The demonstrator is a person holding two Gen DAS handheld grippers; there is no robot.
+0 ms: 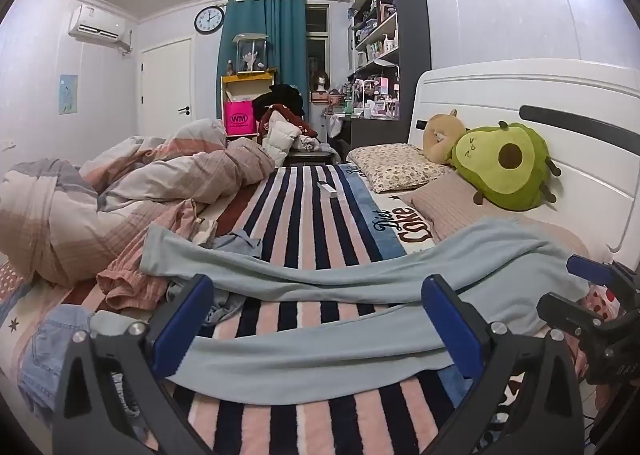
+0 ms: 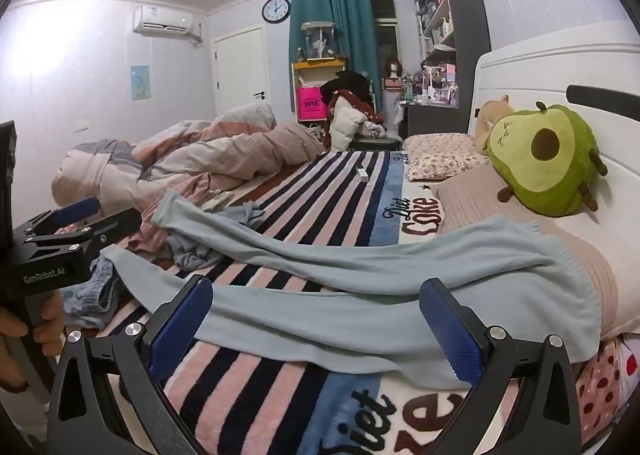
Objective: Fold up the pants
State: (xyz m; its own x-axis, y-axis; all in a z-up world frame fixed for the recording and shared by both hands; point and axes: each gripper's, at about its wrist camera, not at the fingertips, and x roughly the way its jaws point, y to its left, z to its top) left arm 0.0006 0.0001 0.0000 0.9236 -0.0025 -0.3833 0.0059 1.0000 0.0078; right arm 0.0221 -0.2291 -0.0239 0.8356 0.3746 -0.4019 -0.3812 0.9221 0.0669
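The light blue pants [image 1: 360, 283] lie spread across the striped blanket [image 1: 304, 215]. Left gripper [image 1: 320, 327] and right gripper [image 2: 316, 331] hover at its near edge, jaws apart.

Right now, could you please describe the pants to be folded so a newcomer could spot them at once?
Start at the striped blanket covering the bed. The pants lie spread across its near end, waistband by the beige pillow, legs stretching left. They are plain pale blue and laid long, unlike the crumpled pink and blue clothes beside them.
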